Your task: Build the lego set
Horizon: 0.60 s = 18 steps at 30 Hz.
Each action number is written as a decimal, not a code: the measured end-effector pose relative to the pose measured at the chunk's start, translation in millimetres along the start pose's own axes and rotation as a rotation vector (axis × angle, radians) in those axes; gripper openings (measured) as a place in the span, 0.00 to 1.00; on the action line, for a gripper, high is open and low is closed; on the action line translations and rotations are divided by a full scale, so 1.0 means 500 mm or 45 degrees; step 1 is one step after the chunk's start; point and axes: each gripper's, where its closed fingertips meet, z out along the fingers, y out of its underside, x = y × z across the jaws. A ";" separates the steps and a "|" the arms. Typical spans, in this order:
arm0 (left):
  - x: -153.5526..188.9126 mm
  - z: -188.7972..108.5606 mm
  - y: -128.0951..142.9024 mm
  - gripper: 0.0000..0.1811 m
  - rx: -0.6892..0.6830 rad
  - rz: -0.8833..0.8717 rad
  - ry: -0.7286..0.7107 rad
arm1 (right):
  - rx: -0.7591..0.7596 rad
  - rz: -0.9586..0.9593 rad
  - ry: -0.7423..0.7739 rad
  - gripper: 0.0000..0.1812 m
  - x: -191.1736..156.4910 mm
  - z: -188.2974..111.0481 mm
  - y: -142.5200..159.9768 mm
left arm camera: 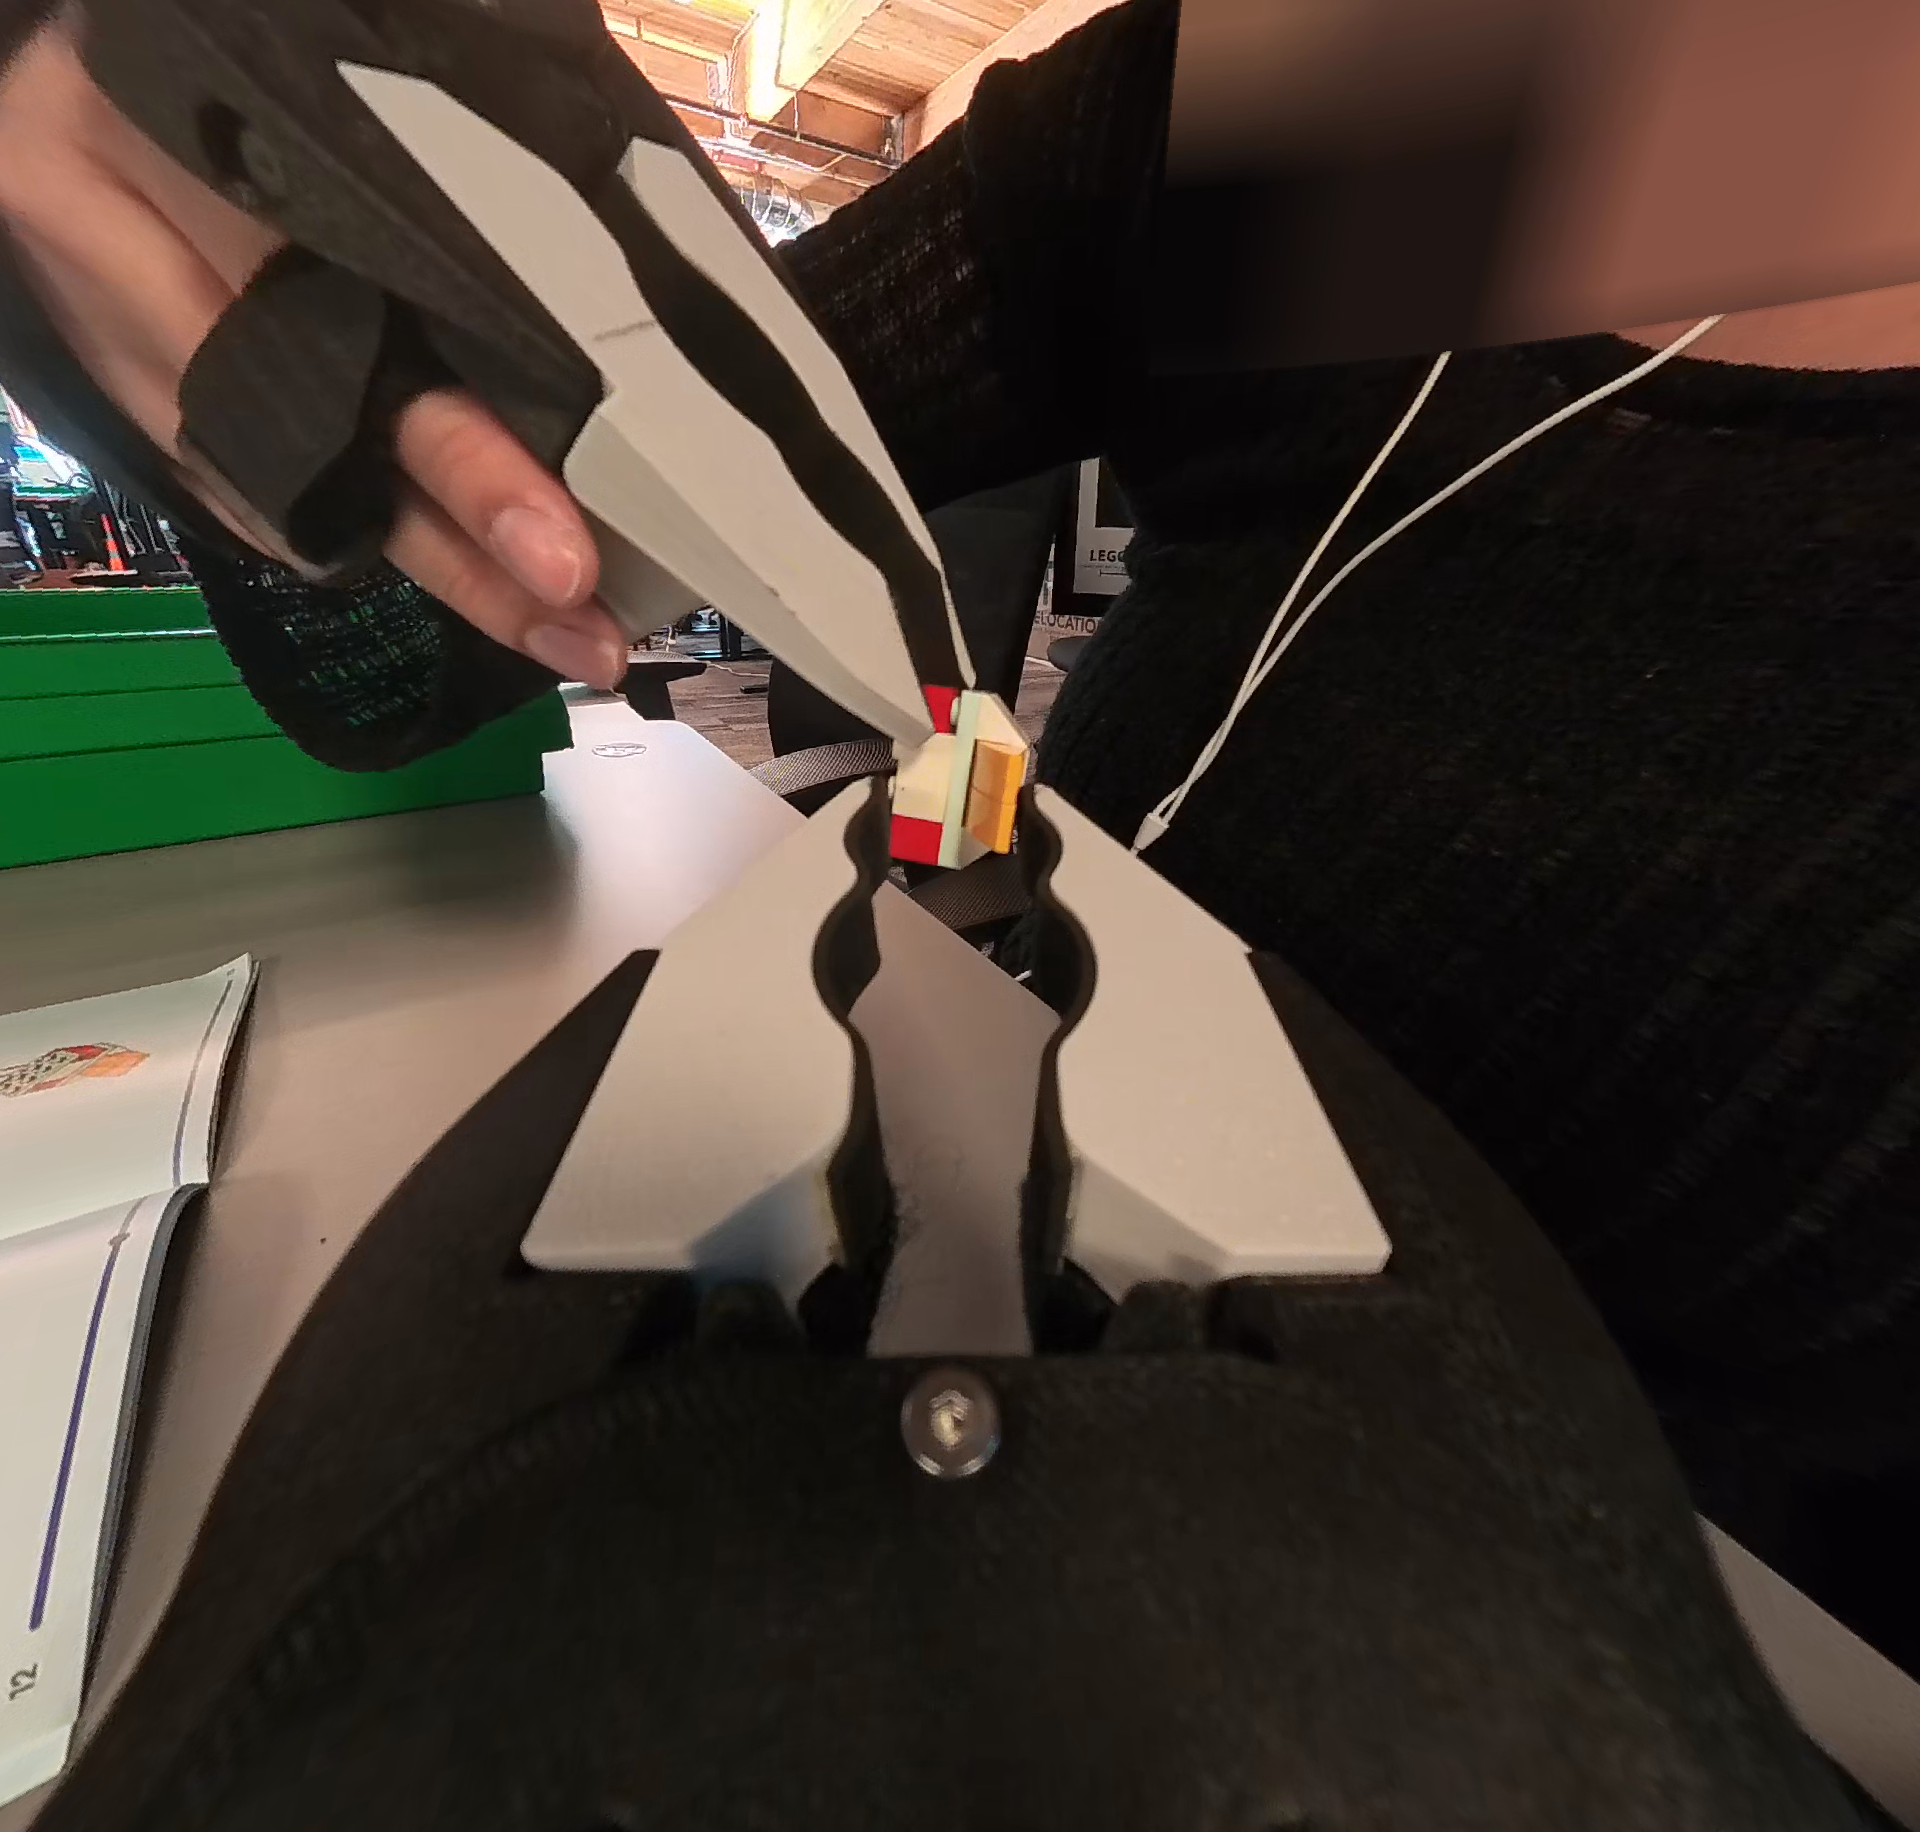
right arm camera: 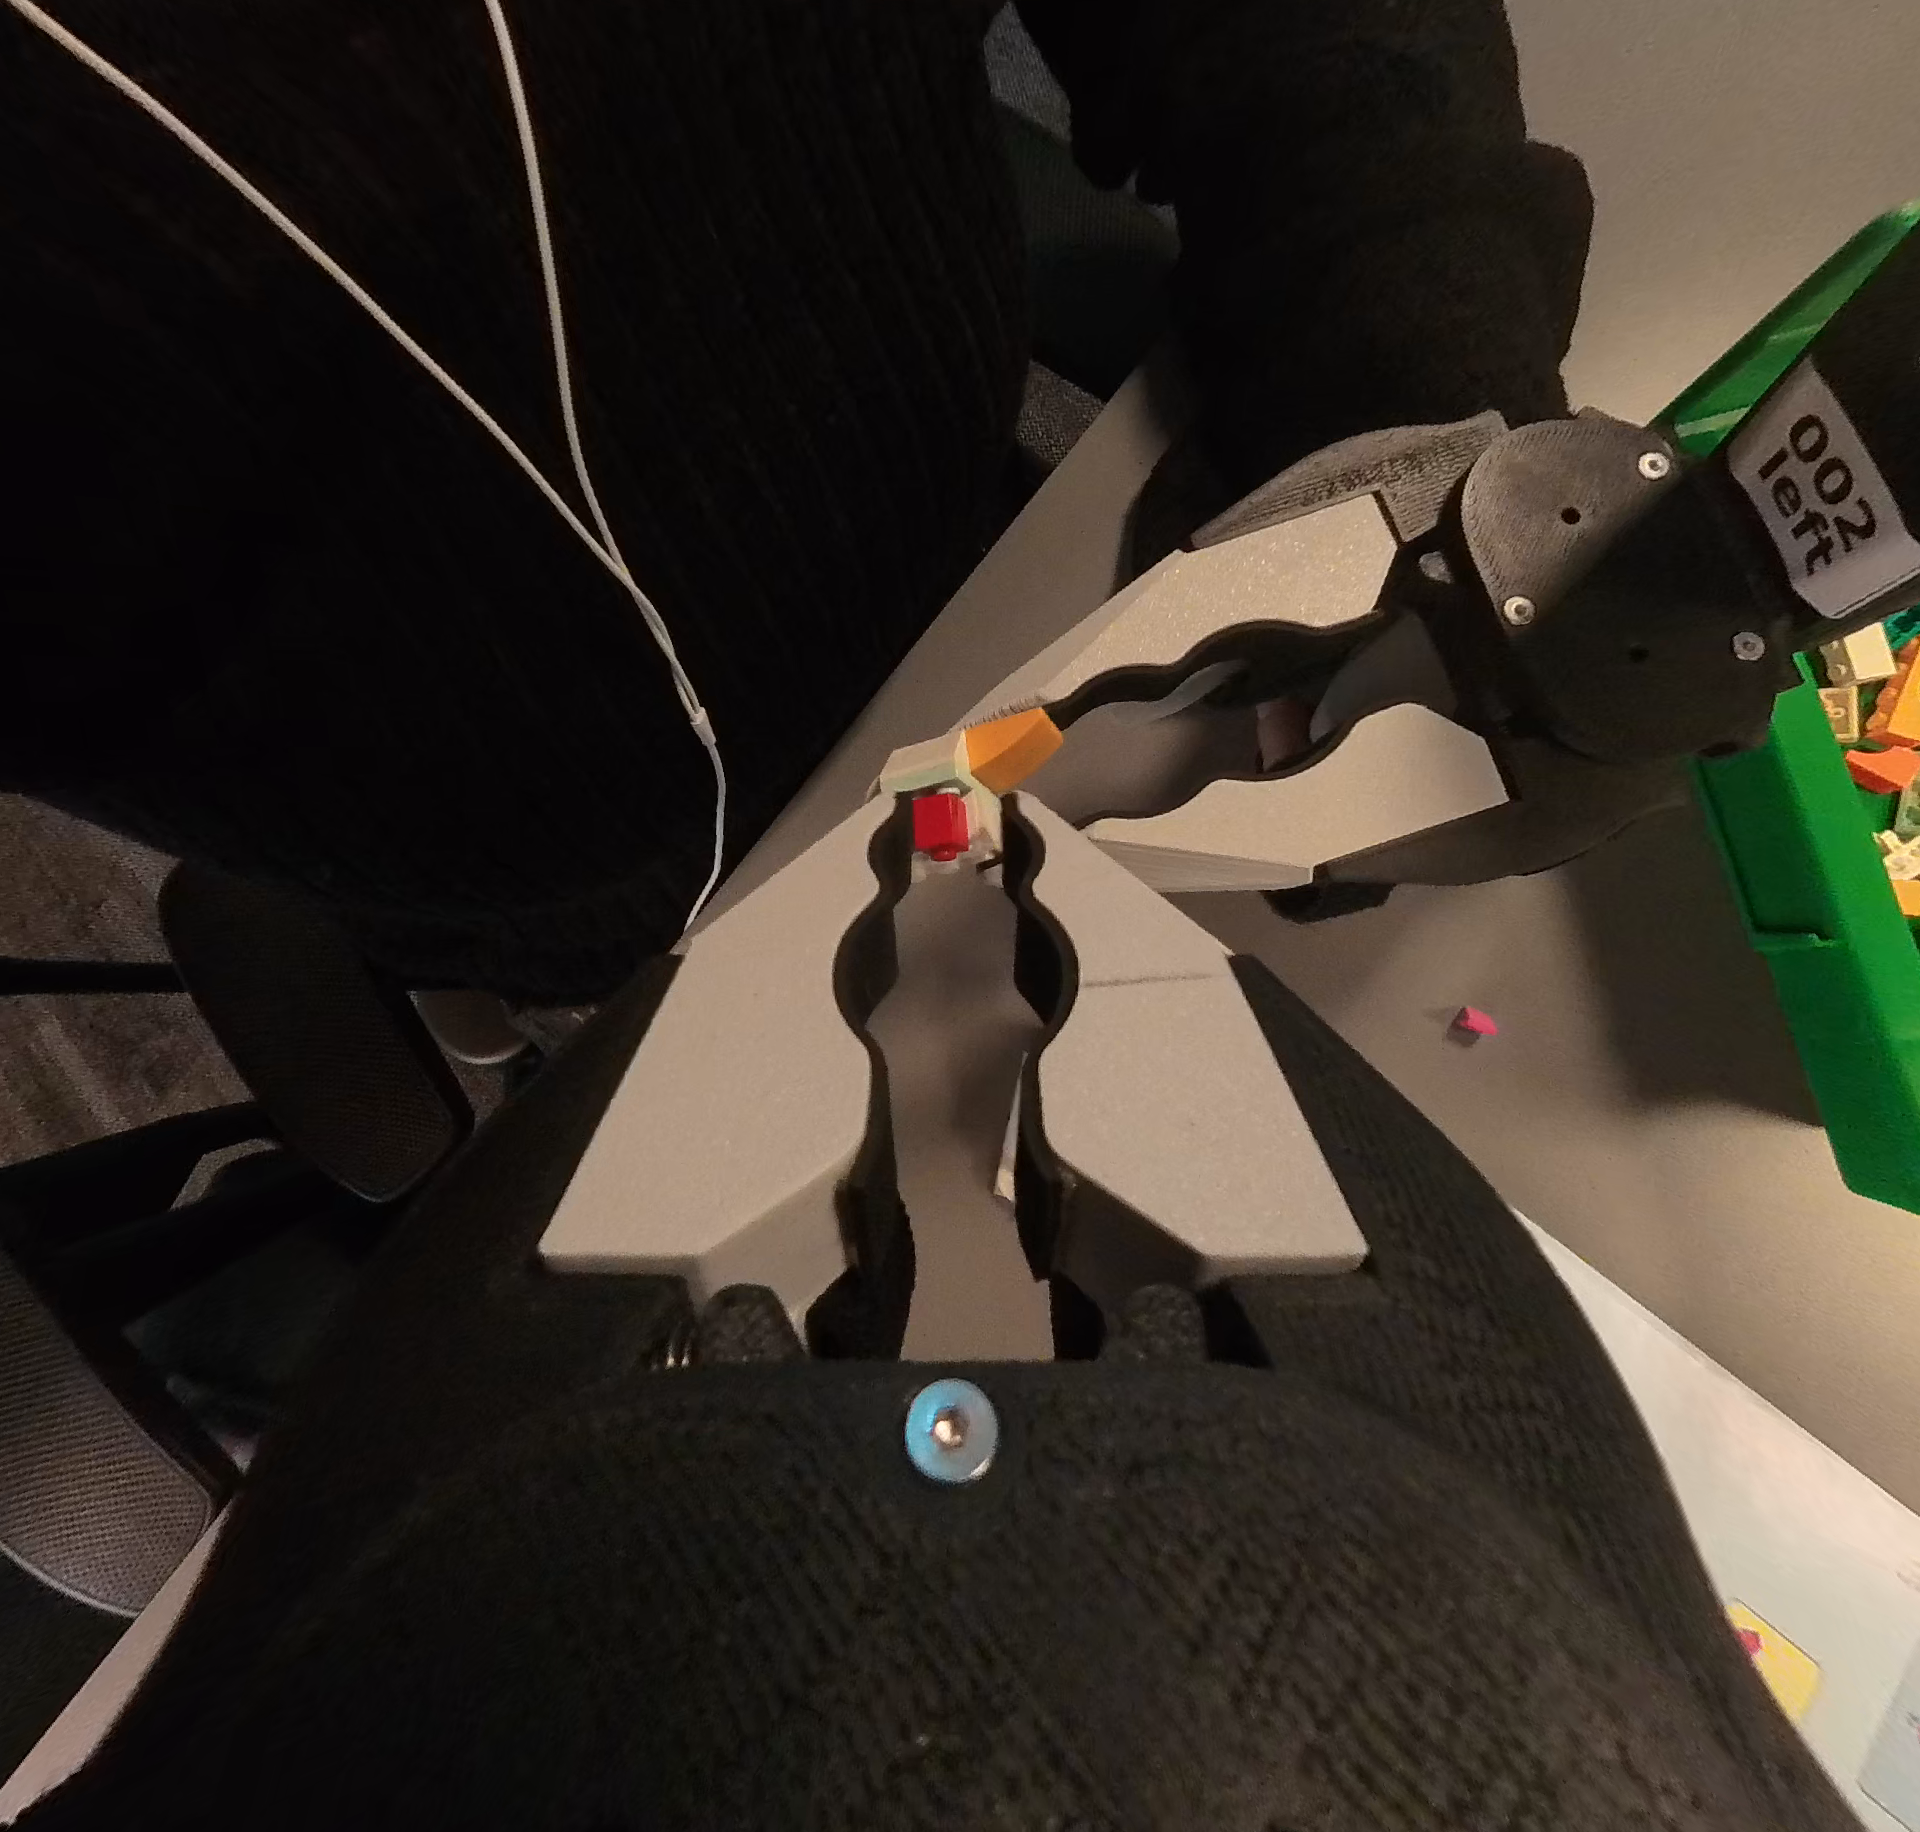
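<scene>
At frame centre, the left gripper (left arm camera: 958, 814) pinched the small model (left arm camera: 961, 795) while the right gripper (right arm camera: 948, 814) pinched a red brick (right arm camera: 938, 822) against it; pressing home likely came next.

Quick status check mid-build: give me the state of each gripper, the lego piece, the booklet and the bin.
left gripper: shut on the lego assembly, held above the table.
right gripper: shut on the lego assembly's red end.
lego assembly: partly built, off the table, gripped from both sides.
instruction booklet: open, flat on the table.
green bin: open, loose bricks inside.
small magenta brick: loose on the table.
</scene>
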 end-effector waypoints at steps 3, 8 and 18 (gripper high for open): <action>-0.001 0.000 0.000 0.13 0.000 0.001 -0.002 | 0.006 -0.003 0.022 0.08 0.006 -0.002 -0.001; 0.000 0.000 0.001 0.13 -0.001 0.003 -0.002 | 0.002 -0.001 0.016 0.08 0.005 0.000 0.001; -0.025 -0.009 -0.006 0.13 0.015 0.063 -0.108 | 0.016 0.017 0.163 0.17 0.019 -0.032 0.005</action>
